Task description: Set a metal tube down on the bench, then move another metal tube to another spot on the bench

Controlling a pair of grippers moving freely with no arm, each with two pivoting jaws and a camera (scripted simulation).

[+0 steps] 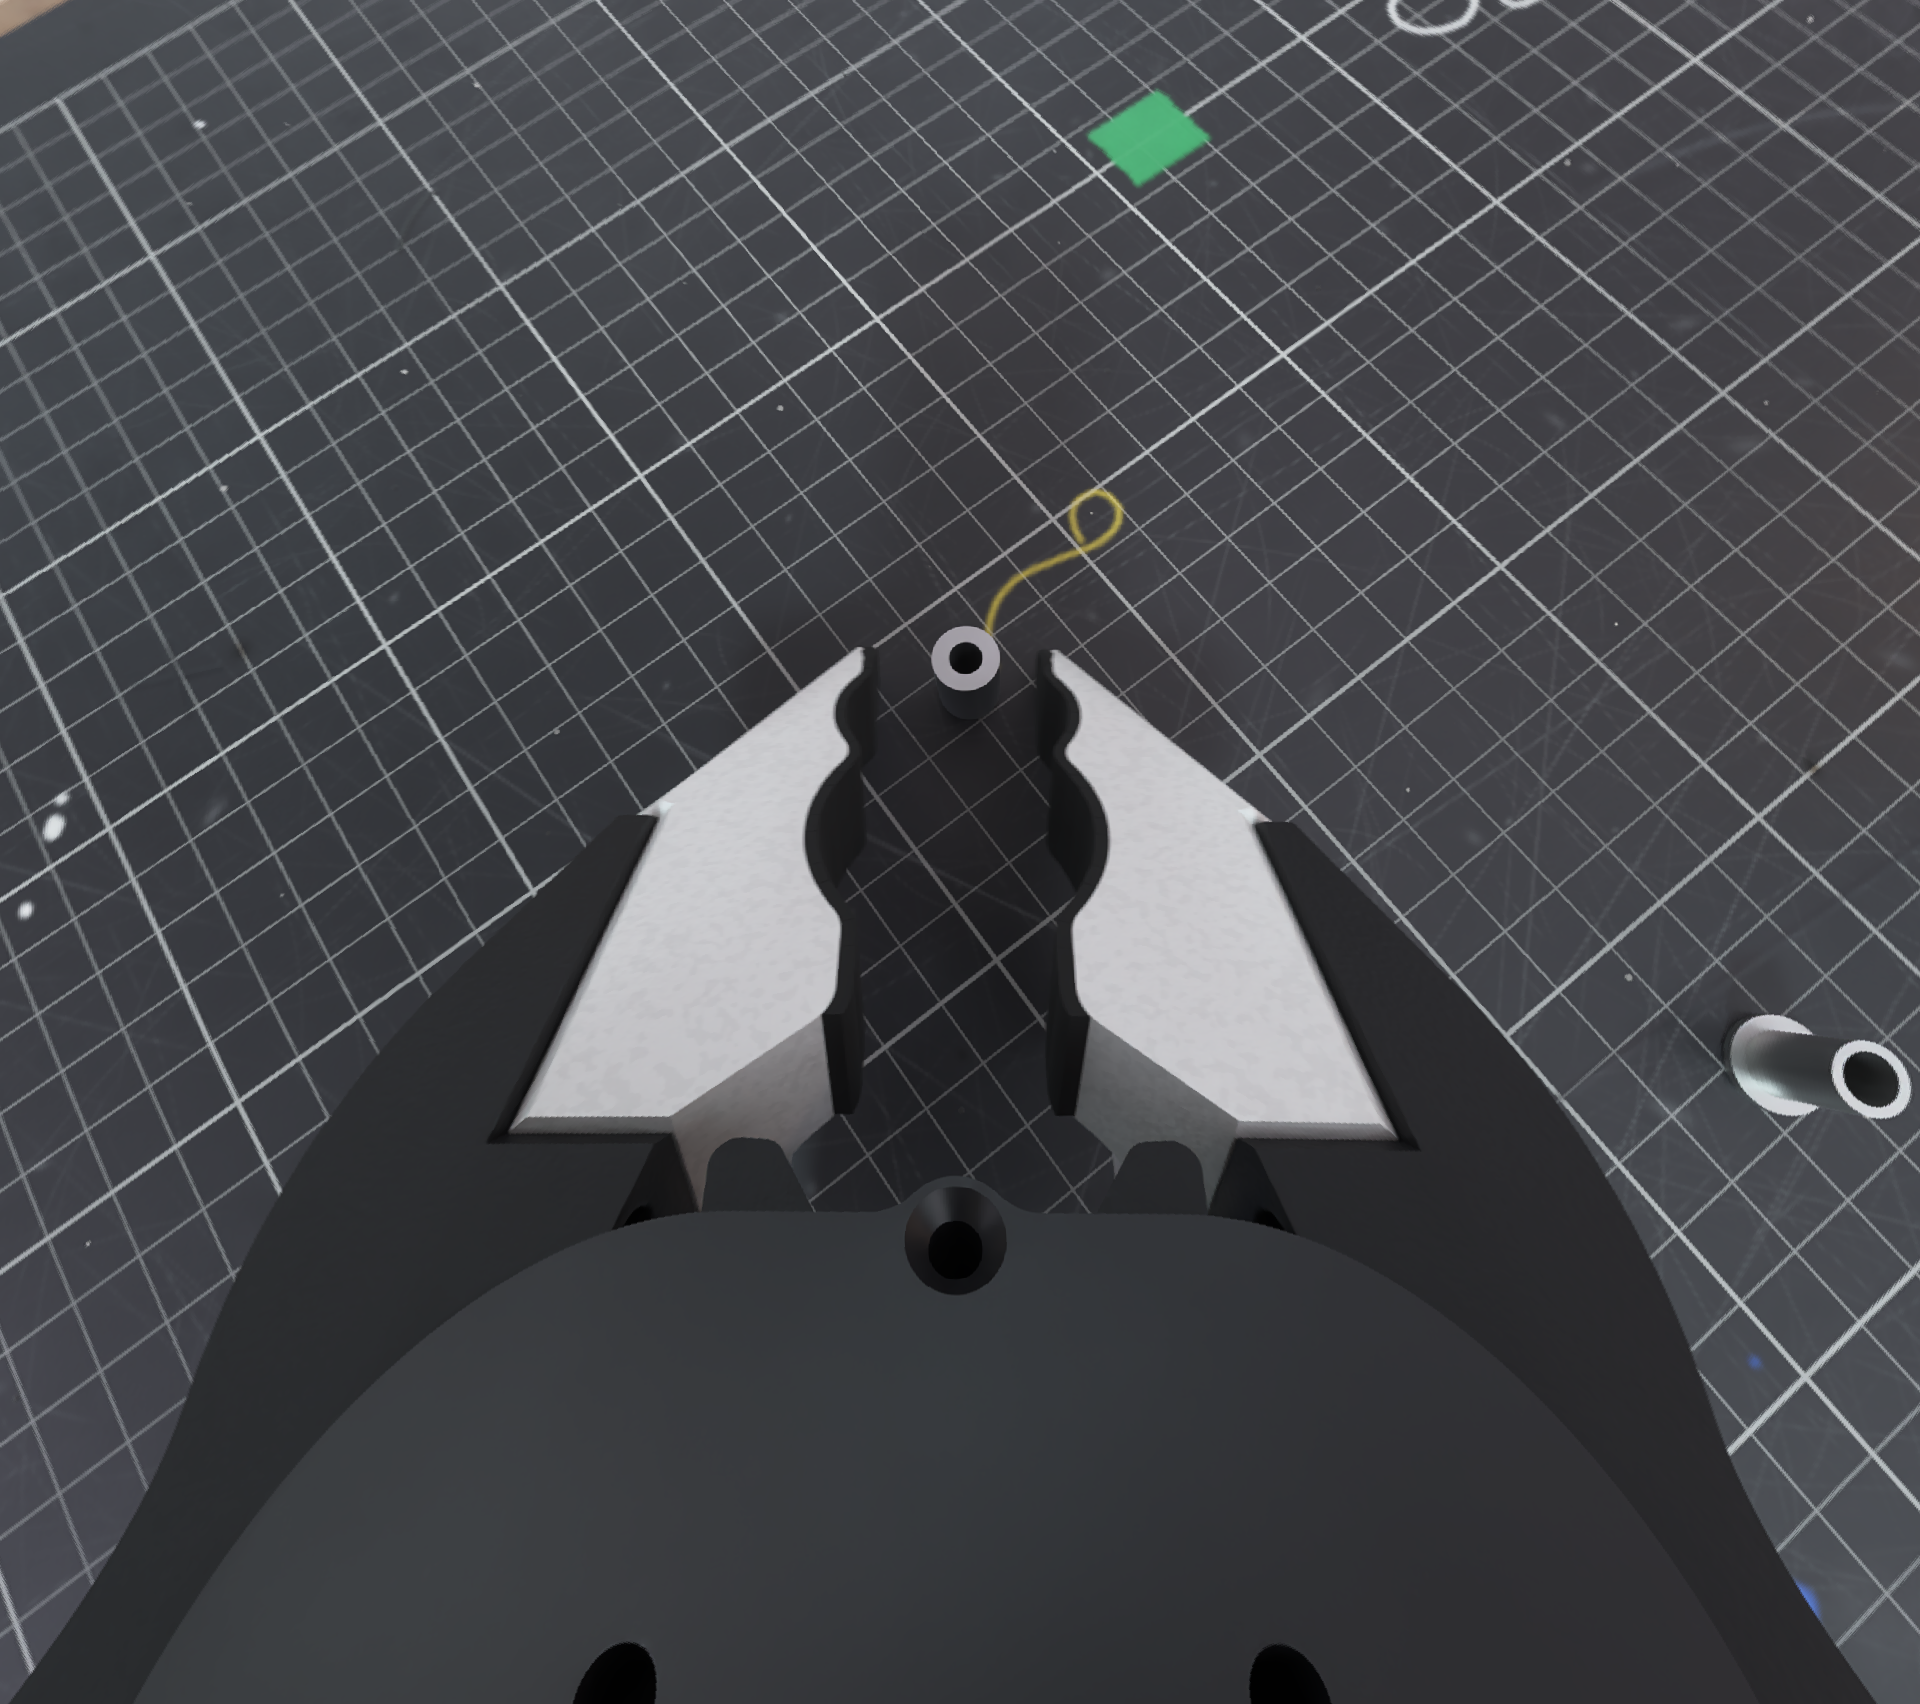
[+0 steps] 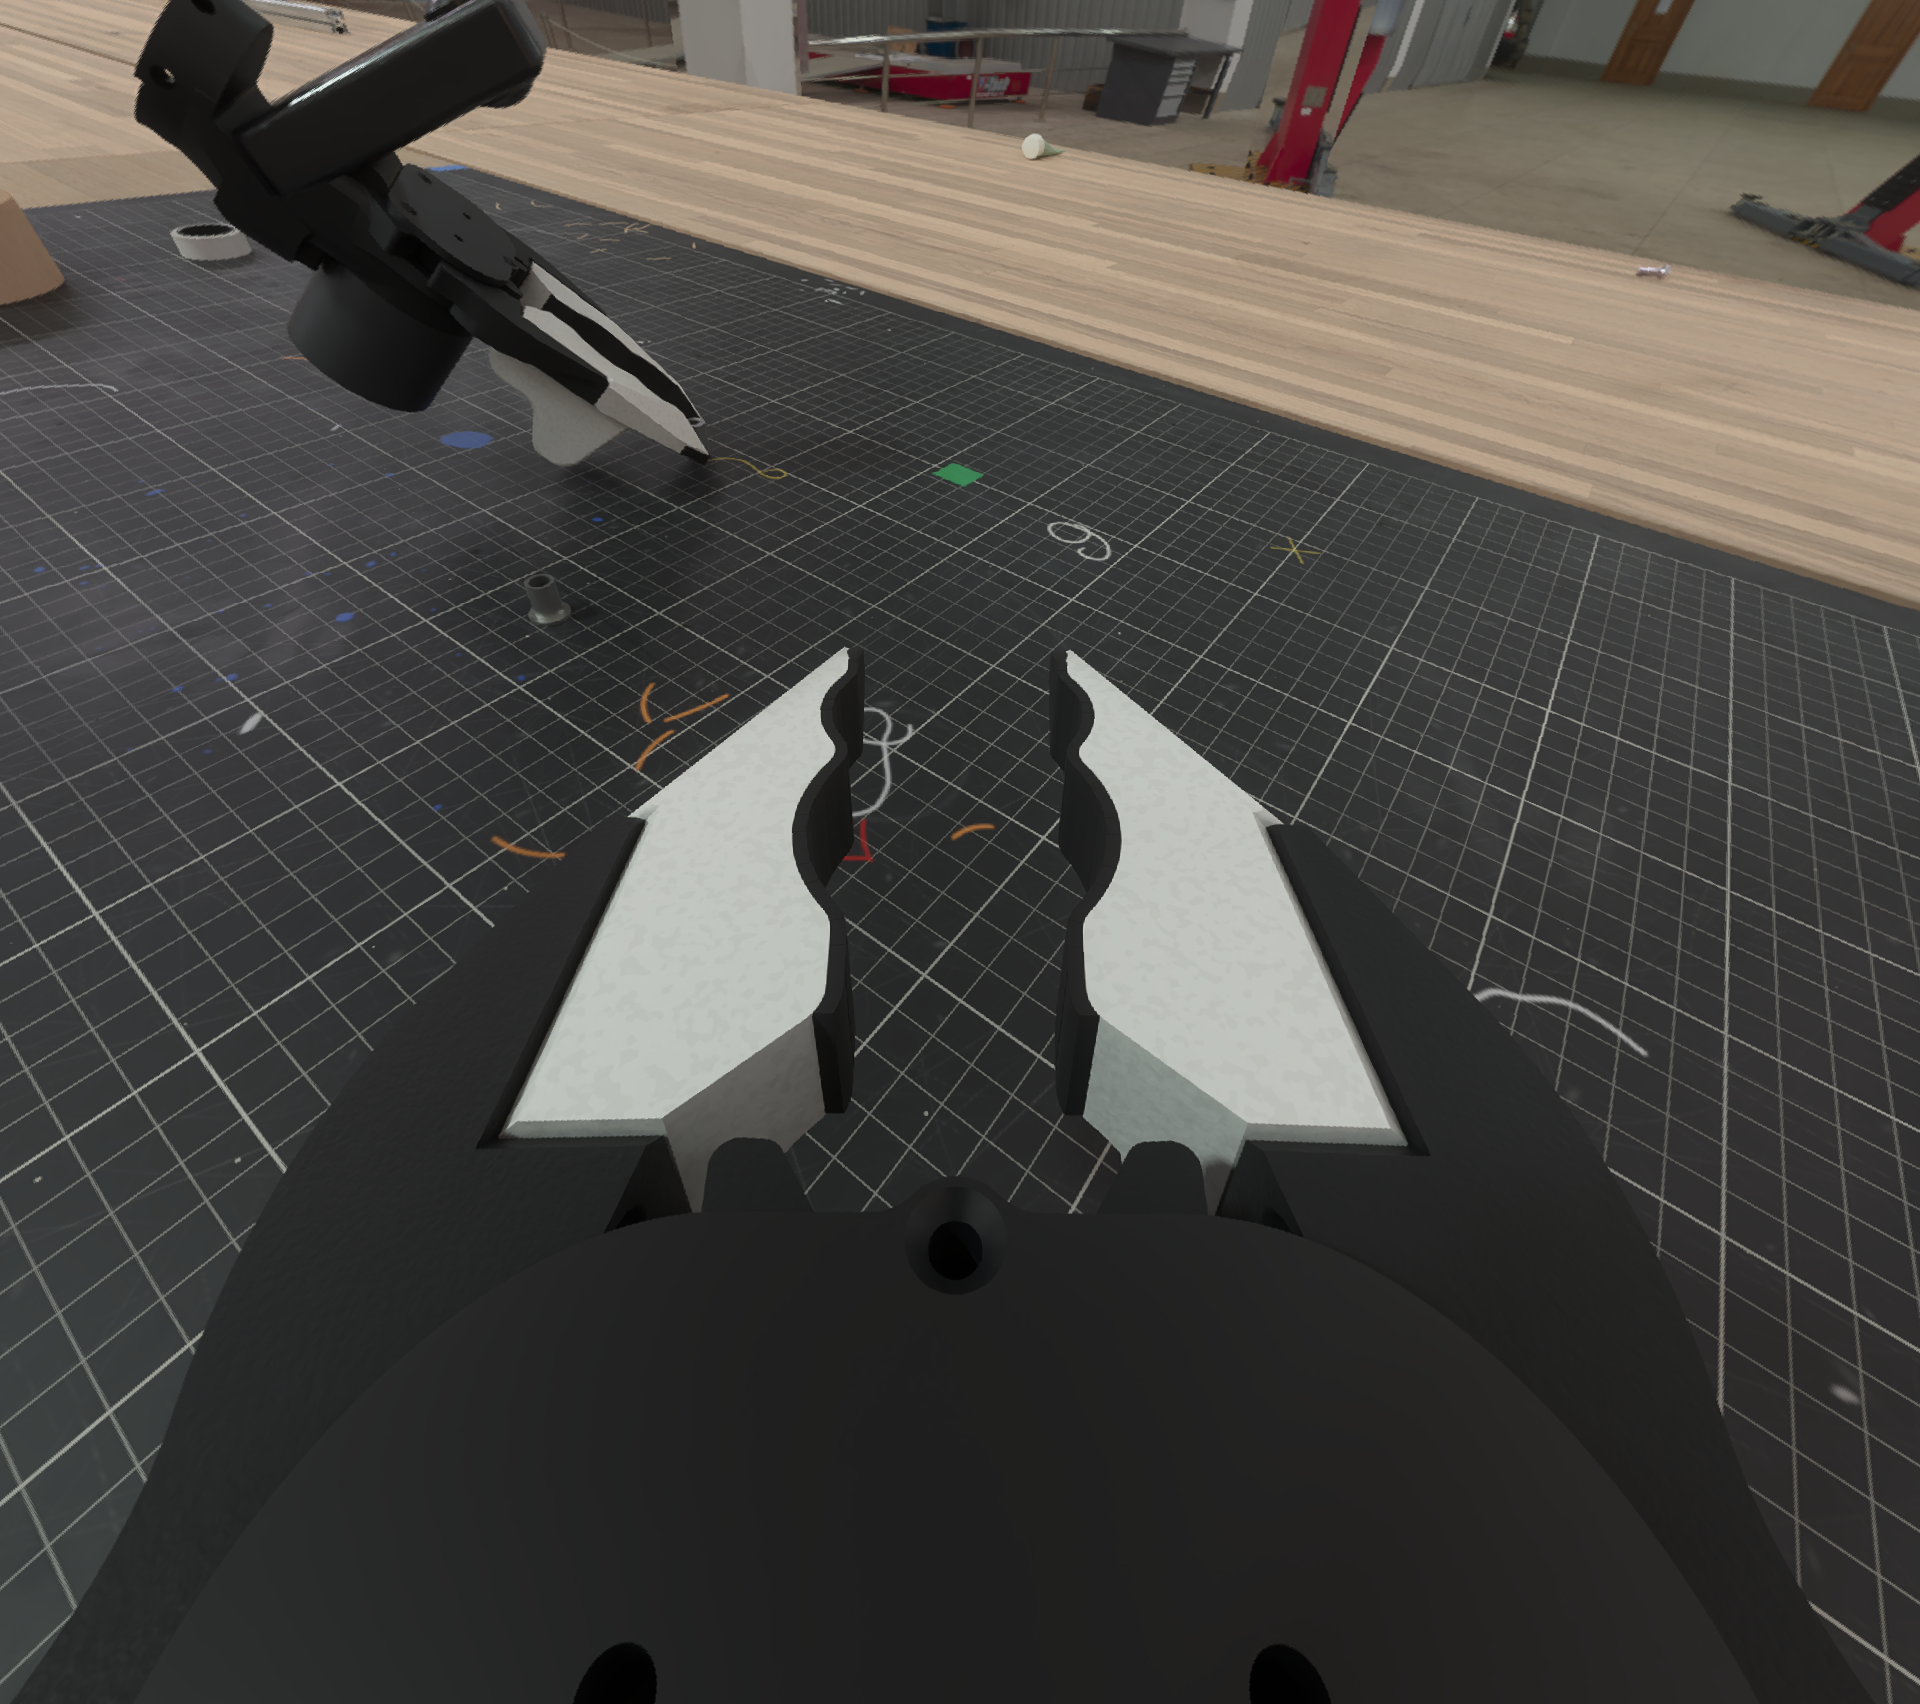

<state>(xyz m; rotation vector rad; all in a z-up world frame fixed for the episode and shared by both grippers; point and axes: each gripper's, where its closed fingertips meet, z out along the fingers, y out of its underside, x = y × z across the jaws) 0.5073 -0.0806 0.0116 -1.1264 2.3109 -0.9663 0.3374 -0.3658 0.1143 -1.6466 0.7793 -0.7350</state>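
A small metal tube [image 1: 966, 659] stands upright on the black cutting mat [image 1: 520, 407]. My left gripper [image 1: 954, 667] is open, its fingertips low on either side of the tube with a gap on both sides. A second metal tube with a flanged base [image 1: 1818, 1067] stands to the right, and it also shows in the right wrist view [image 2: 545, 598]. My right gripper [image 2: 956, 667] is open and empty above the mat. The left gripper [image 2: 696, 449] shows there too, tilted down with its tips at the mat; the small tube is hidden behind them.
A green square patch [image 1: 1148, 137] and a yellow squiggle [image 1: 1081, 542] lie ahead of the left gripper. A white ring [image 2: 211, 239] and a brown object [image 2: 21, 252] sit at the mat's far left. The wooden bench [image 2: 1247, 283] borders the mat.
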